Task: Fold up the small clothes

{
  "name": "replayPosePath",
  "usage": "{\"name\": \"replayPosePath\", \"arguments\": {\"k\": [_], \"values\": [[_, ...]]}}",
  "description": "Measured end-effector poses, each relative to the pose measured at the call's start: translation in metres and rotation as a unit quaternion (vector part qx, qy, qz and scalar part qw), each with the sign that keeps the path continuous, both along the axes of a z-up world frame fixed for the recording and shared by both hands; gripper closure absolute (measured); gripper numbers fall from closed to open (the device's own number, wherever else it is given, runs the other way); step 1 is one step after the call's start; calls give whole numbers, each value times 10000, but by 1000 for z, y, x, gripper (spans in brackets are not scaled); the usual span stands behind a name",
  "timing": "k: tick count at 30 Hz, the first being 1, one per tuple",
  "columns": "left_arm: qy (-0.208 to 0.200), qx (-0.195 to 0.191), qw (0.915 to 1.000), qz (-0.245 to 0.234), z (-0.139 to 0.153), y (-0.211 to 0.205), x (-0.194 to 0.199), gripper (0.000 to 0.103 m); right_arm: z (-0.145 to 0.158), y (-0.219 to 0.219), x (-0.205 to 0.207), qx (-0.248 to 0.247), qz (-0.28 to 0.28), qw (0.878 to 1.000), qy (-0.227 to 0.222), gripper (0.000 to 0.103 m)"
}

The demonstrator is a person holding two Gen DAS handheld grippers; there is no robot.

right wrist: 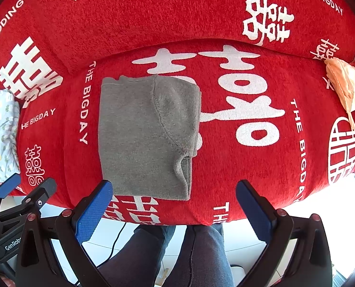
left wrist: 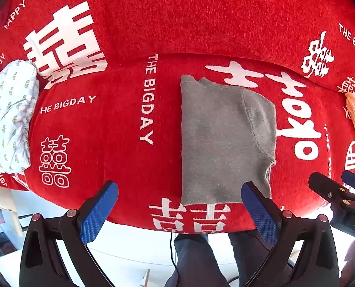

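A small grey fleece garment (left wrist: pixel 223 141) lies folded into a rectangle on the red seat cushion (left wrist: pixel 120 129); it also shows in the right wrist view (right wrist: pixel 144 138). My left gripper (left wrist: pixel 180 205) is open and empty, held above the cushion's front edge, just before the garment's near hem. My right gripper (right wrist: pixel 175 203) is open and empty, also at the front edge, its left finger (right wrist: pixel 94 210) near the garment's near left corner. Each gripper shows in the other's view: the right one (left wrist: pixel 337 186) and the left one (right wrist: pixel 24 189).
The red sofa cover with white characters spans seat and backrest (right wrist: pixel 153 12). A white garment with green print (left wrist: pixel 8 117) lies at the left end. A peach garment (right wrist: pixel 344 86) lies at the right end. The person's legs (right wrist: pixel 168 256) and white floor are below.
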State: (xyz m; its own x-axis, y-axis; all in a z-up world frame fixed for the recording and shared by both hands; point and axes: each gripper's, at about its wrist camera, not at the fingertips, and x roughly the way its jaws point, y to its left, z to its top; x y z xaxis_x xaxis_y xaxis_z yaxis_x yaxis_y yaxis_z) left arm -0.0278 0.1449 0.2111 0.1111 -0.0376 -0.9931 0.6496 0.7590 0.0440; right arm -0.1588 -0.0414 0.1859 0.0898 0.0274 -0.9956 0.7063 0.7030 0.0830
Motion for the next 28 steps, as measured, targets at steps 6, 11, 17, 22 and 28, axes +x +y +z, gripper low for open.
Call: {"name": "replayPosePath", "arguments": {"k": [6, 11, 17, 22, 28], "values": [[-40, 21, 10000, -3, -1, -1, -1, 0, -1, 0, 1, 10, 8, 10000, 9, 0], [-56, 25, 10000, 28, -2, -4, -5, 0, -2, 0, 2, 0, 10, 10000, 24, 0], [-26, -37, 10000, 81, -2, -5, -4, 0, -3, -1, 3, -16, 12, 10000, 36, 0], [-13, -78, 10000, 57, -1, -7, -3, 0, -4, -3, 3, -34, -6, 10000, 73, 0], [54, -76, 9999, 145, -3, -6, 0, 0, -3, -2, 3, -73, 3, 9999, 116, 0]]}}
